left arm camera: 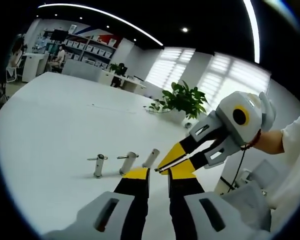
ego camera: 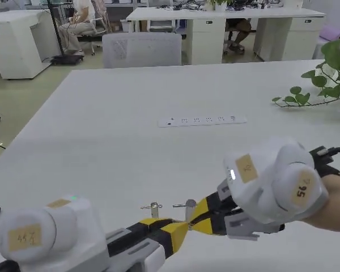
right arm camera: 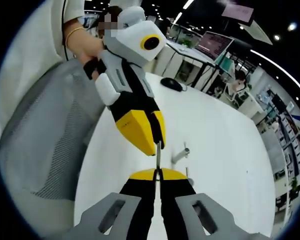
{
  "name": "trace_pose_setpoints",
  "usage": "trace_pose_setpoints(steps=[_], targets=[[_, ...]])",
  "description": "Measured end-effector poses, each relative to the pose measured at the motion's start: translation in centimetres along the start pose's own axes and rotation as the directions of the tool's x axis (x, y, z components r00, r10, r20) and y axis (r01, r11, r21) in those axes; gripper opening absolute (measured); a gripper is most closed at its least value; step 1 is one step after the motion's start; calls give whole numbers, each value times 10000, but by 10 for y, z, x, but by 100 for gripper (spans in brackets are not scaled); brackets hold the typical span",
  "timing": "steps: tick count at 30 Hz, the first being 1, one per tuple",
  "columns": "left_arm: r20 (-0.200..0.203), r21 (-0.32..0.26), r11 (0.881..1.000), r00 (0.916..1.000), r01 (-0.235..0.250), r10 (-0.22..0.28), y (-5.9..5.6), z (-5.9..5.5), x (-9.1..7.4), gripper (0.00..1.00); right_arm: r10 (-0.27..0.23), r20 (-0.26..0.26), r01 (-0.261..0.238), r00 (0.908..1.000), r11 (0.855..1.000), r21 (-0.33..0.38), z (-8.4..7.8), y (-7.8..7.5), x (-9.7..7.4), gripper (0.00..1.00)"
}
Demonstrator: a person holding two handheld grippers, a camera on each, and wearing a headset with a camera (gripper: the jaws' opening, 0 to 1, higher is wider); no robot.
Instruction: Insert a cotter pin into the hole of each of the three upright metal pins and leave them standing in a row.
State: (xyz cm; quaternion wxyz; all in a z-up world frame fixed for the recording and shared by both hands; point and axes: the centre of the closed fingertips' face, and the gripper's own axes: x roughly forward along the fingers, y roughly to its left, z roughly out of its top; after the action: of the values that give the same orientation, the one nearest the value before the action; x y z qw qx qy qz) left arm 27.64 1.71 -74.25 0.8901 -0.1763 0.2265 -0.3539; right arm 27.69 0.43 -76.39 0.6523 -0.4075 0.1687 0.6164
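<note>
**Last cotter pin between both grippers, 3rd pin still bare**

L-to-R in the left gripper view: left pin (left arm camera: pixel 98 166) stands on the table (left arm camera: pixel 55 115) w/ a cross bar (left arm camera: pixel 96 158) near its top. Mid pin (left arm camera: pixel 129 163) has the same, so two look done. Third pin (left arm camera: pixel 151 158), just beside mid pin at its 1 o'clock, shows no bar & looks tilted, maybe lens effect.

Left gripper (left arm camera: pixel 159 175): jaws slightly apart, gap shows betw. them. Right gripper (right arm camera: pixel 159 174) sits at 2 o'clock of it, jaws pressed together on the loose cotter pin (right arm camera: pixel 158 156). The pin's far end reaches the left gripper's tips; can't tell if they touch it.

Risks, my read:
- The thin cotter pin could twist or slip in the pinch if the grippers pull off-axis. If dropped flat on the table, it'd be hard to regrasp.
- Third pin looks unbraced, so a push that misses the hole could tip it.
- It's near enough to mid pin to knock the row.
</note>
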Motion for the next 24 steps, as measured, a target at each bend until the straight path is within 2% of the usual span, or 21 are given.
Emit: trace_pose_setpoints(steps=[2, 5, 10, 14, 19, 24], targets=[[-45, -143, 9999, 10000, 12, -13, 0, -2, 0, 9, 20, 13, -20, 10000, 10000, 32, 0, 2, 0, 3], [-150, -284, 9993, 9996, -242, 237, 4, -4, 1, 2, 39, 16, -39, 10000, 10000, 32, 1, 4, 1, 3], [-223, -566, 9983, 9997, -149, 137, 3, -7, 0, 2, 56, 53, -57, 10000, 9998, 191, 0, 6, 4, 3], [-457, -841, 9964, 9990, -73, 35, 4, -12, -1, 1, 107, 13, -107, 9999, 9999, 116, -1, 10, 6, 3], [-590, -415, 9991, 9983, -26, 1, 3, -14, -1, 1, 138, 57, -139, 9999, 9997, 206, -1, 12, 8, 3], [-664, -312, 9995, 9978, 31, -52, 2, -14, -1, 0, 128, 152, -135, 9998, 9989, 458, -1, 12, 8, 4]])
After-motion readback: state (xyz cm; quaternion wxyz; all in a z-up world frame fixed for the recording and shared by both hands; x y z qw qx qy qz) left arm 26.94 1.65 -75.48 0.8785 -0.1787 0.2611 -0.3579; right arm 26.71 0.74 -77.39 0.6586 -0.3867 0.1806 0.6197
